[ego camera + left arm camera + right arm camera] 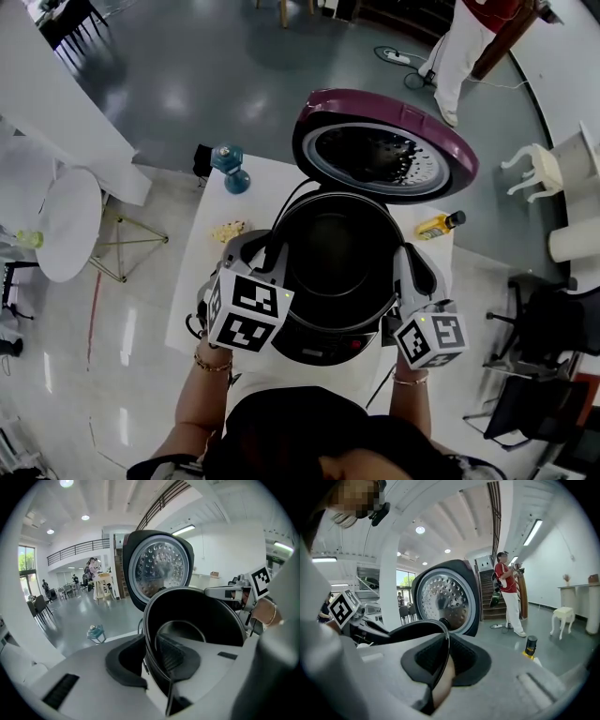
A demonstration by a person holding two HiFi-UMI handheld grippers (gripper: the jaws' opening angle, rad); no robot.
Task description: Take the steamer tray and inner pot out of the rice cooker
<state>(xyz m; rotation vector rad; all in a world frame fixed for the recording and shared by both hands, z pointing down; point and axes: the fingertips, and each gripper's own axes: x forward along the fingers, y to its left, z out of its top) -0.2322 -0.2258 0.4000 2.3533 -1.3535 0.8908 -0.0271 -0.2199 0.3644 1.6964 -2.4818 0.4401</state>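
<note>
The black inner pot [337,253] stands raised in the mouth of the rice cooker [323,345], whose maroon lid [384,145] is swung open behind it. My left gripper [270,251] is shut on the pot's left rim. In the left gripper view the pot wall [197,616] sits between the dark pads [176,656] of that gripper [150,653]. My right gripper [406,262] is shut on the opposite rim. In the right gripper view the thin rim [422,627] runs between the jaws of that gripper [443,660]. The pot looks empty inside.
The cooker stands on a white table [202,281] with a blue jar [230,169], a yellowish item [229,230] and a yellow bottle [439,225]. A person in a red top [506,592] stands beyond. A white stool [534,169] is at the right.
</note>
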